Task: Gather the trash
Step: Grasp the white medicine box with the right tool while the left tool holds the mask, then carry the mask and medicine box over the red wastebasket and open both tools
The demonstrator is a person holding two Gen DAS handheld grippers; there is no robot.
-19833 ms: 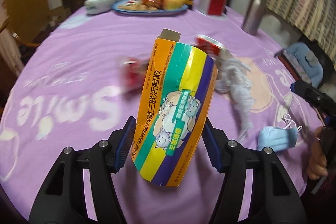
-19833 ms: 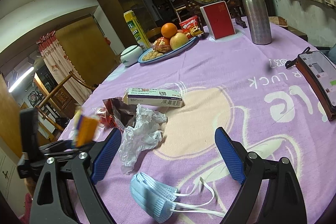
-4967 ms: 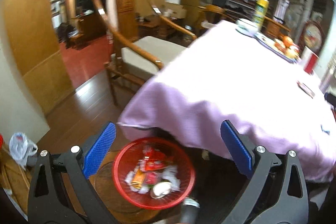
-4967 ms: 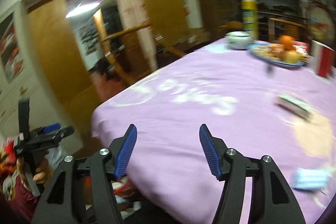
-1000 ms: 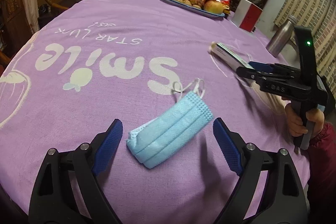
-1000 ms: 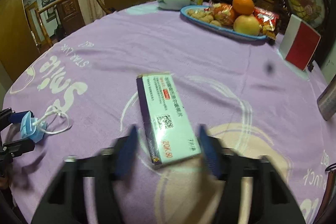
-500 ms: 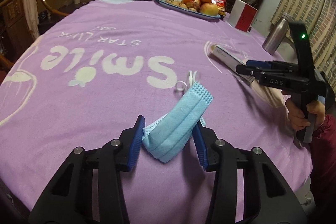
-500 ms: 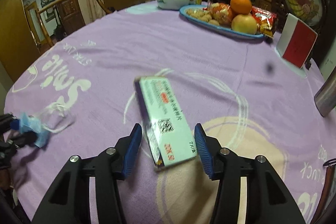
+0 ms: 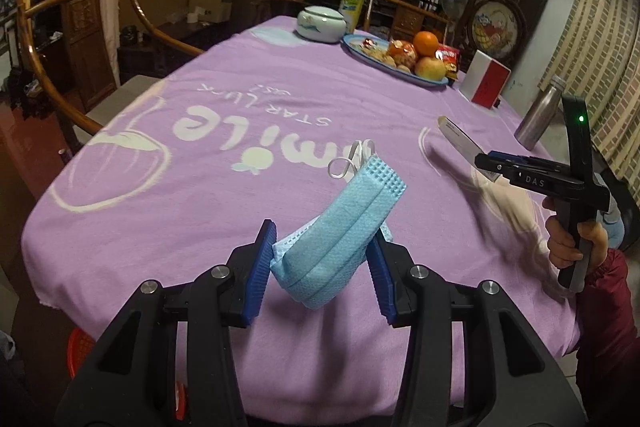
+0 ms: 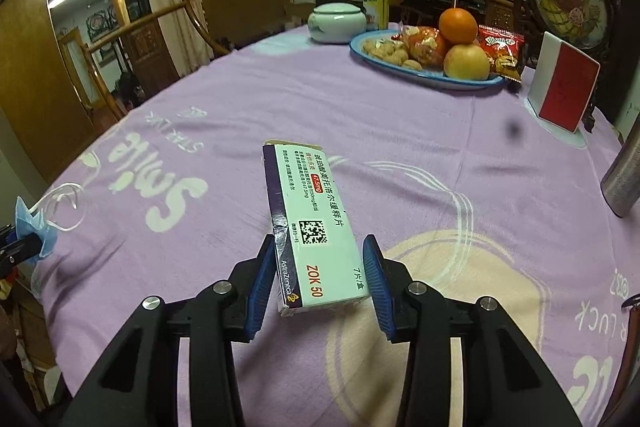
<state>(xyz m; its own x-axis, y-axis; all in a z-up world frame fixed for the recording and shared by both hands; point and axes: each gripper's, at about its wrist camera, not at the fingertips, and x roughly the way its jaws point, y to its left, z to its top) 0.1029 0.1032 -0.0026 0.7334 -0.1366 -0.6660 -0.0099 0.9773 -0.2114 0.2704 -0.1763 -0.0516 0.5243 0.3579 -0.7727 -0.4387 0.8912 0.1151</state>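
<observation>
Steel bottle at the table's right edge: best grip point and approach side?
Grip the steel bottle mid-body, probably from the open table side, fingers level across its width. It stands upright, a plain slim cylinder narrowing to a capped neck; its straight wall gives the pads parallel faces. The wall lies behind it.

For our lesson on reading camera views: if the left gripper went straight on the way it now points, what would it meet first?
Probably the purple tablecloth, near its white lettering. The left gripper points down across it, clamped on the blue mask, and nothing else seems to lie ahead. Depth is uncertain.
</observation>
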